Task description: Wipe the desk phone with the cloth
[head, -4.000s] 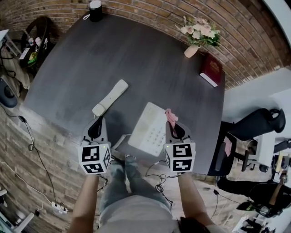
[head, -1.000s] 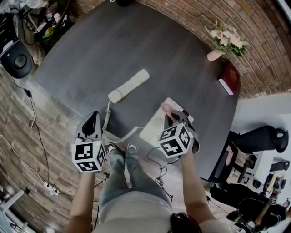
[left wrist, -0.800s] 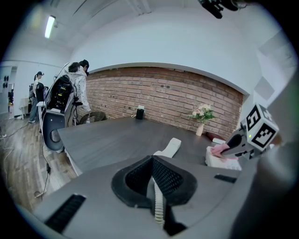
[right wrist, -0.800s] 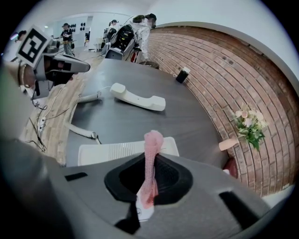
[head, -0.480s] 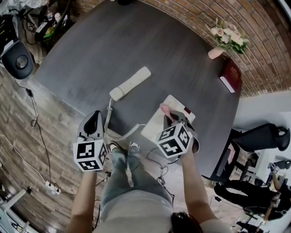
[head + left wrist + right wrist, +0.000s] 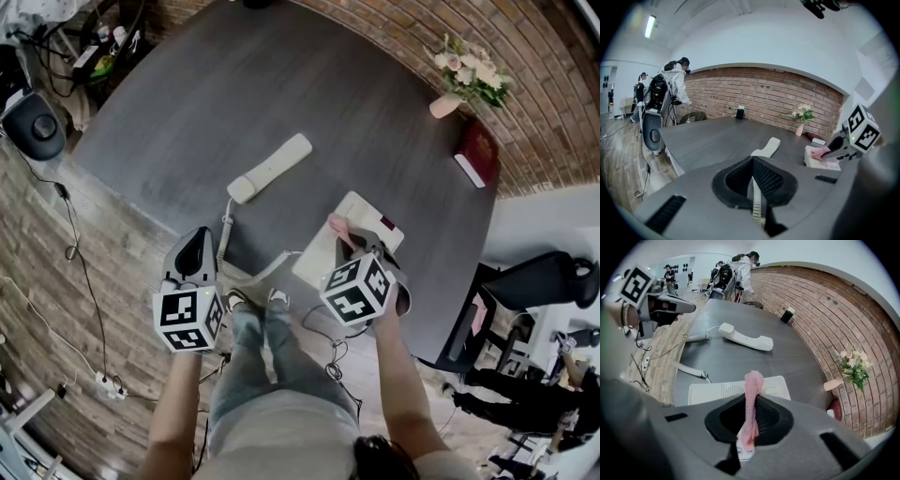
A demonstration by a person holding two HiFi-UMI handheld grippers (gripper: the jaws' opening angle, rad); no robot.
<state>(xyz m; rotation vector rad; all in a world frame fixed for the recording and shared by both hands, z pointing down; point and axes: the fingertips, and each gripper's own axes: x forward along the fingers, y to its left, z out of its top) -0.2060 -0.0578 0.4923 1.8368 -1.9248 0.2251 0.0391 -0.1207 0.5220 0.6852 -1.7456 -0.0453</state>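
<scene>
The white desk phone (image 6: 367,217) lies near the dark table's front edge, its handset (image 6: 270,167) off the hook and lying to its left. My right gripper (image 6: 345,236) is shut on a pink cloth (image 6: 337,225), which rests on the phone's top. In the right gripper view the cloth (image 6: 753,383) sticks up from the right gripper (image 6: 752,398) over the phone (image 6: 717,391). My left gripper (image 6: 194,249) hangs at the table's edge, left of the phone. Its jaws (image 6: 752,161) are shut on nothing.
A coiled cord (image 6: 255,274) runs from the handset along the table's edge. A vase of flowers (image 6: 464,80) and a red book (image 6: 476,155) stand at the far right. A black chair (image 6: 539,277) is beside the table. People stand far off (image 6: 675,79).
Over the last four seconds my right gripper turned and came onto the phone with the cloth. In the last second the cloth crept slightly further across it. My left gripper stayed put.
</scene>
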